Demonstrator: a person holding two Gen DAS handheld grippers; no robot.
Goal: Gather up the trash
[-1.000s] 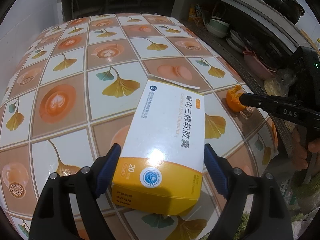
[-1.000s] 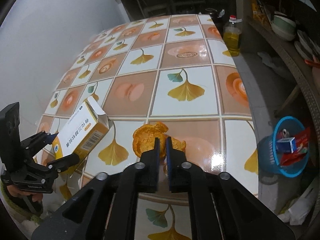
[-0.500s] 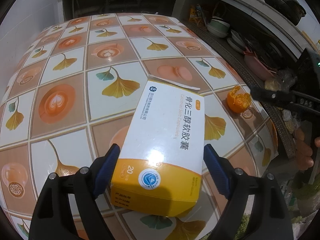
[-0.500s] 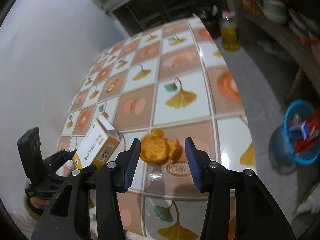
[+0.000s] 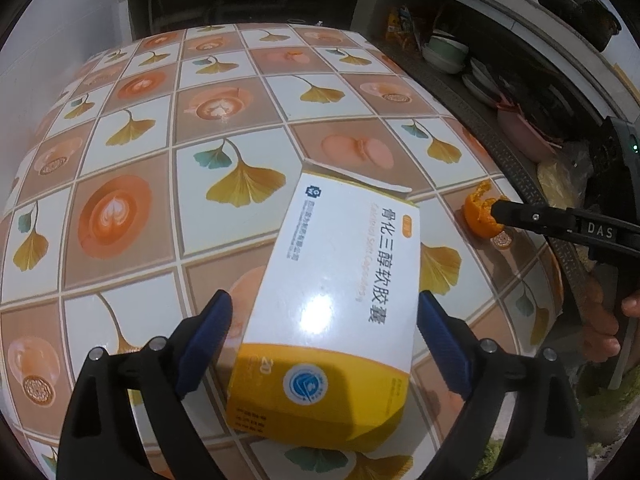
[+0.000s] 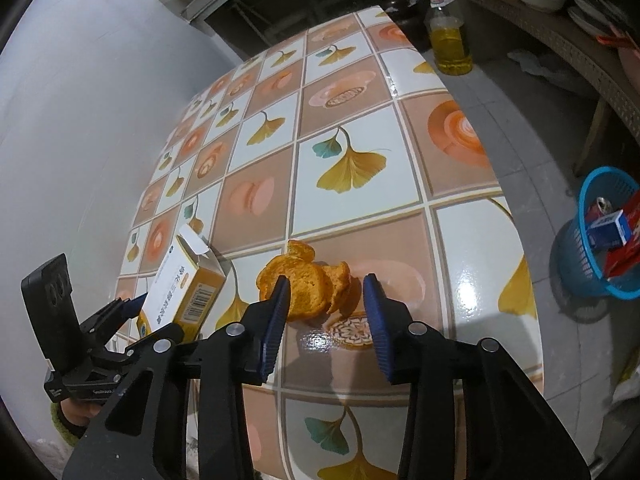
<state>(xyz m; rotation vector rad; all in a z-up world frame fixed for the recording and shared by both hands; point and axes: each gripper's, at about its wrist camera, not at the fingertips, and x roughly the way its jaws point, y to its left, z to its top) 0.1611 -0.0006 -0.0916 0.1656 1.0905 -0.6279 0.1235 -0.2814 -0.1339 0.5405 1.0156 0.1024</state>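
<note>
A white and yellow medicine box [image 5: 340, 304] lies on the tiled table [image 5: 160, 184] between the fingers of my left gripper [image 5: 324, 340]. The jaws are open and stand at the box's two sides, with a gap on the left side. The box also shows in the right wrist view [image 6: 184, 284], its top flap open. An orange peel [image 6: 308, 284] lies near the table's edge. My right gripper [image 6: 326, 320] is open, its jaws to either side of the peel's near part. In the left wrist view the peel [image 5: 478, 216] sits at the right gripper's tip.
A blue basket [image 6: 600, 240] with trash in it stands on the floor to the right of the table. A bottle of yellow oil [image 6: 448, 36] stands on the floor past the table's far end. Shelves with bowls [image 5: 448, 48] run along the right.
My right gripper was shut at the peel a second ago; it opened, drew back and now straddles the peel. The left gripper and box have barely moved.
</note>
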